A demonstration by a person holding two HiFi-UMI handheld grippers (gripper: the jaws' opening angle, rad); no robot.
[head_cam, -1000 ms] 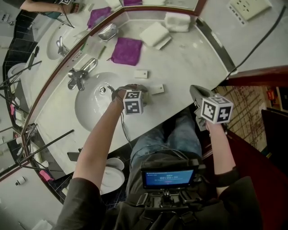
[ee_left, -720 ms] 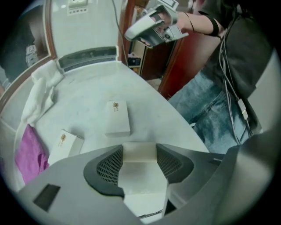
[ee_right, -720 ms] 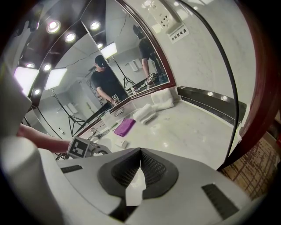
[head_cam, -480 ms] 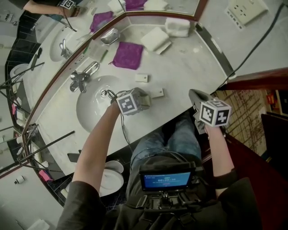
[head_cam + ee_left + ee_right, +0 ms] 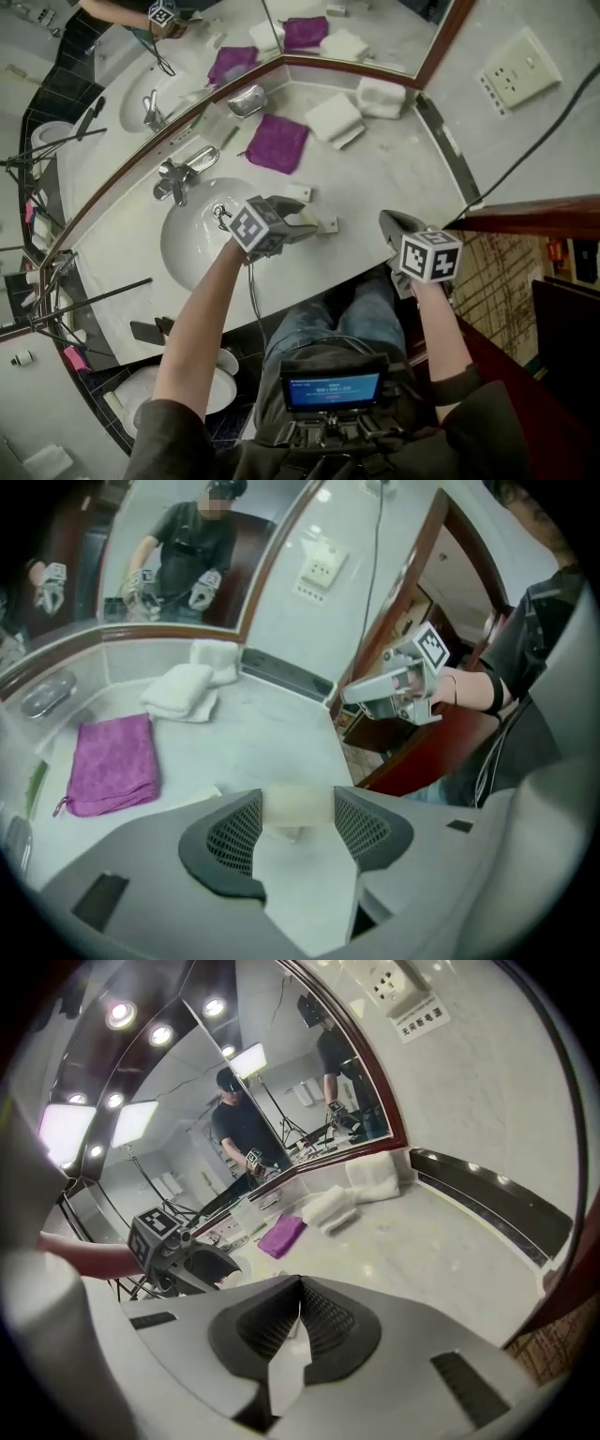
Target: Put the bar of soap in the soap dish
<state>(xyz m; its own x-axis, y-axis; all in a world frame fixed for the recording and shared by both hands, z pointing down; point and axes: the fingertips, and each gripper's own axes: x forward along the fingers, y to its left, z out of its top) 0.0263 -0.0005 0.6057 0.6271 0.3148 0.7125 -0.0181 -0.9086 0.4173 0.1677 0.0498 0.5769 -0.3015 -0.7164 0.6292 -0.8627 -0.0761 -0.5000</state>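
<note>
Soap (image 5: 298,804) sat clamped in your left gripper (image 5: 311,223), jaws just closed on it, over the counter's (image 5: 394,159) front edge; right gripper (image 5: 300,1288) pinched together, empty. 1 step remained: the soap dish (image 5: 246,99) at the back edge.

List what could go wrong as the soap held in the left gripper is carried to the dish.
1. The fingers of the left gripper have just been closing and pinch the bar of soap only at their tips; it might slip out toward the basin.
2. The soap dish sits far back by the mirror, beyond the tap and purple cloth; a long reach could clip them or miss it.
</note>
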